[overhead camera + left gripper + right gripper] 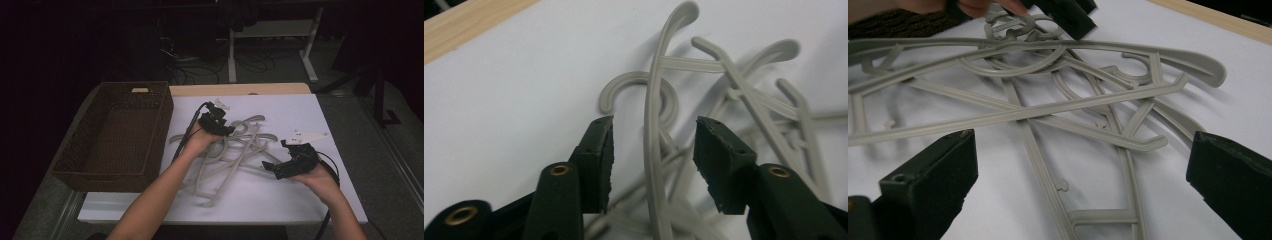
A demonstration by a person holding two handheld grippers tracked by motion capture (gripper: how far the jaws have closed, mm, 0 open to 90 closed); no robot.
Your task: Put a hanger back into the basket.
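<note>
Table: a white rectangular board point(300, 107) lies on a pale wooden tabletop point(240, 89), whose edge shows along the board's far side.
Hangers: a tangled pile of grey plastic clothes hangers point(235, 152) lies near the middle of the white board, arms and hooks crossing over one another; in the right gripper view the pile point(1048, 100) spreads across the board just beyond the jaws.
Basket: a dark brown woven rectangular basket point(65, 160) sits at the left of the table, just beside the board's left edge and apart from the hangers.
Left gripper: the black two-jaw left gripper point(220, 125), held in the person's left hand point(200, 140), sits over the far left part of the pile. In the left gripper view its jaws point(654, 145) stand partly apart, one on each side of a thin grey hanger arm point(651, 125) that runs up between them; the pads are not touching it, so nothing is gripped. A curved hanger hook point(634, 82) lies just beyond the tips.
Right gripper: the black right gripper point(280, 167), held in the right hand point(322, 182), is at the right edge of the pile, pointing left. Its jaws point(1083, 170) are spread wide, low over the board, with hanger bars lying between and ahead of them; they hold nothing.
Background: the dark floor beyond the table holds cables point(200, 70) and white table legs point(310, 45).
</note>
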